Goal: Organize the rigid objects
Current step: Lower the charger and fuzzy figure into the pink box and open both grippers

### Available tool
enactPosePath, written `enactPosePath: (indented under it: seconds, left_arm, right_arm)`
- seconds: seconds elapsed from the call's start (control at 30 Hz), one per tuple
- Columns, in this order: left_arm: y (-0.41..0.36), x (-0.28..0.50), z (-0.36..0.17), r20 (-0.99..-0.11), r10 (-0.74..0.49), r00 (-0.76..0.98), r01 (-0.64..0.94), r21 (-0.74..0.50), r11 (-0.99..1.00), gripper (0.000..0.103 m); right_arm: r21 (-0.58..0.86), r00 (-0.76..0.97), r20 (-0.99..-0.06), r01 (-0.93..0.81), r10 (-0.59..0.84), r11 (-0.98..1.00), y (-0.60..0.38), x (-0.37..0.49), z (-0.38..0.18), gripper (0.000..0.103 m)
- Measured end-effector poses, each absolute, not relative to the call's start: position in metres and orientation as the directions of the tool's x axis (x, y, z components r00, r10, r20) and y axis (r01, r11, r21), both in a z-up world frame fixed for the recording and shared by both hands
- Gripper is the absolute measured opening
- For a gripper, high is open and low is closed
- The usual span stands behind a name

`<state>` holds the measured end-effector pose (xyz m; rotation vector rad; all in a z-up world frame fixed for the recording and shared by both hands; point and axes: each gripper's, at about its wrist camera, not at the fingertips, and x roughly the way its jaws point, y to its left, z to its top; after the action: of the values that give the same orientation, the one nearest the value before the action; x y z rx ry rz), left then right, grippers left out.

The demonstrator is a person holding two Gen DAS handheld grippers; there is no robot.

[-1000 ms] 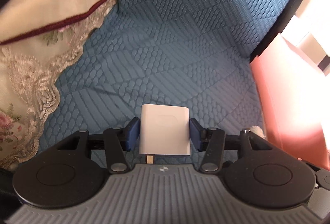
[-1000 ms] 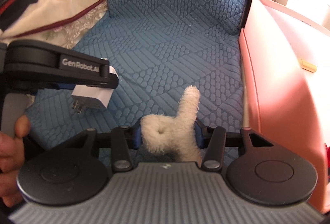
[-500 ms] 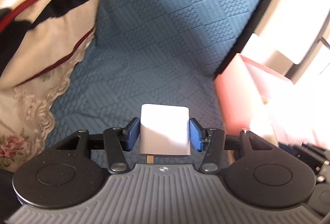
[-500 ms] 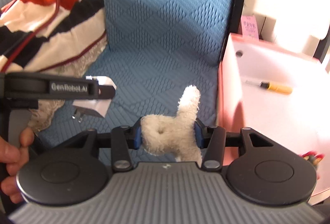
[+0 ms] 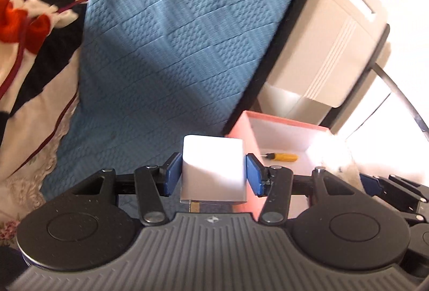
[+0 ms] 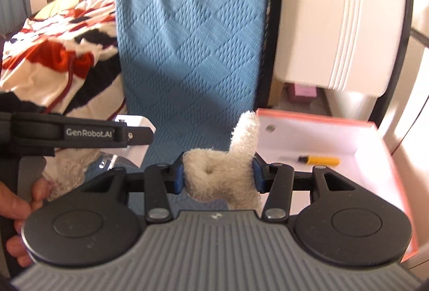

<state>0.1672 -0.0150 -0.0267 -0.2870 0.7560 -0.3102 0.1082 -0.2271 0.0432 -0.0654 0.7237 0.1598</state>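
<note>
My left gripper (image 5: 213,174) is shut on a white plug adapter (image 5: 213,170), its blue pads pressed to both sides and a metal prong showing underneath. A fluffy cream plush toy (image 6: 222,170) sits squeezed between the pads of my right gripper (image 6: 217,175), one limb sticking up. Both are held in the air above the blue quilted bed cover (image 5: 174,36). To the right stands a pink box (image 6: 316,120) with a white inside, where a yellow screwdriver (image 6: 320,160) lies. The left gripper (image 6: 80,133) with the adapter (image 6: 136,127) shows at the left of the right wrist view.
A patterned red, black and cream blanket (image 5: 34,31) covers the left side of the bed. Beyond the bed's dark edge stands a beige cabinet (image 6: 337,23). A person's hand (image 6: 16,210) holds the left gripper's handle.
Both grippers have risen well above the bed with their objects still held. The pink box's inside and the screwdriver have come into view, and the cabinet now shows behind.
</note>
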Motion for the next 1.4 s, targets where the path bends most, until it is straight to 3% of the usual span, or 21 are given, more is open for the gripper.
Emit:
enactPosePath:
  seconds: [0.33,0.6,0.9,1.4]
  left_arm:
    - [-0.078,0.172,0.013,-0.578,-0.42,0.7,0.248,-0.356,0.901,0.057]
    - [-0.139,0.173,0.011,-0.567,-0.465,0.68,0.266,-0.401,0.877,0.057]
    - [-0.214,0.17,-0.017,-0.588,-0.516,0.623,0.327,-0.403,0.855,0.057]
    - [-0.278,0.181,-0.115,-0.728,-0.469,0.501,0.317,-0.35,0.881,0.057]
  right_arm:
    - [-0.01,0.784,-0.616,-0.098,0.071,0.995,-0.282,0.109,0.077,0.05]
    - [0.005,0.788,-0.615,-0.046,0.039,0.999,-0.342,0.1,0.079,0.05]
    - [0.029,0.74,-0.672,0.037,-0.008,0.999,-0.414,0.085,0.037,0.05]
    - [0.094,0.61,-0.793,0.131,-0.005,0.987,-0.47,0.082,-0.061,0.05]
